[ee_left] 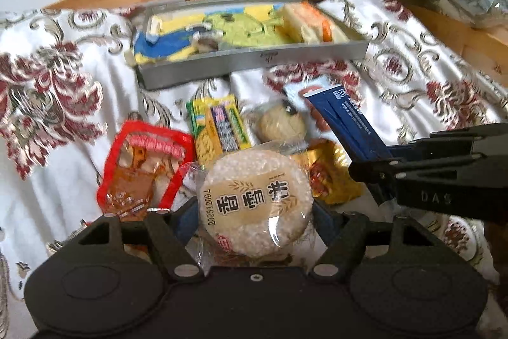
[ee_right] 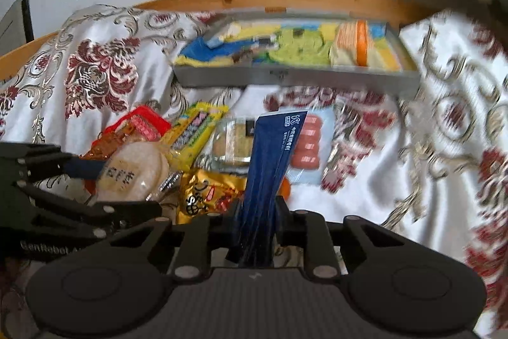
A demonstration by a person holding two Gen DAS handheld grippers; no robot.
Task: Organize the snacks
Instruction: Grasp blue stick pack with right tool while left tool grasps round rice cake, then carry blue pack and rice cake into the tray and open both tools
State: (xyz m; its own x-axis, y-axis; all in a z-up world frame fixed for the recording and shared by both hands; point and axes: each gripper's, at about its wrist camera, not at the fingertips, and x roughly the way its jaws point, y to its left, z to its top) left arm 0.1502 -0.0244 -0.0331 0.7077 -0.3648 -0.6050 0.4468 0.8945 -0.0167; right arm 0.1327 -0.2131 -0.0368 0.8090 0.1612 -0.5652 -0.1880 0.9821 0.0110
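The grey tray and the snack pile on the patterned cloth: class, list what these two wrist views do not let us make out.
- Grey rectangular tray: motion blur smears its yellow, green and orange contents in both views.
- Gold foil packet: largely covered in both views, by the dark blue sachet and the round white rice cracker pack.
- Sachet print: too small to read.
- Red-edged clear packet: lower end hidden by the left gripper.

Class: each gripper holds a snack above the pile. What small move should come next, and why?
Probably carry both forward to the grey tray. The left gripper is shut on the round rice cake and the right gripper on the blue packet, both clear of the pile, and the tray already holds sorted snacks.
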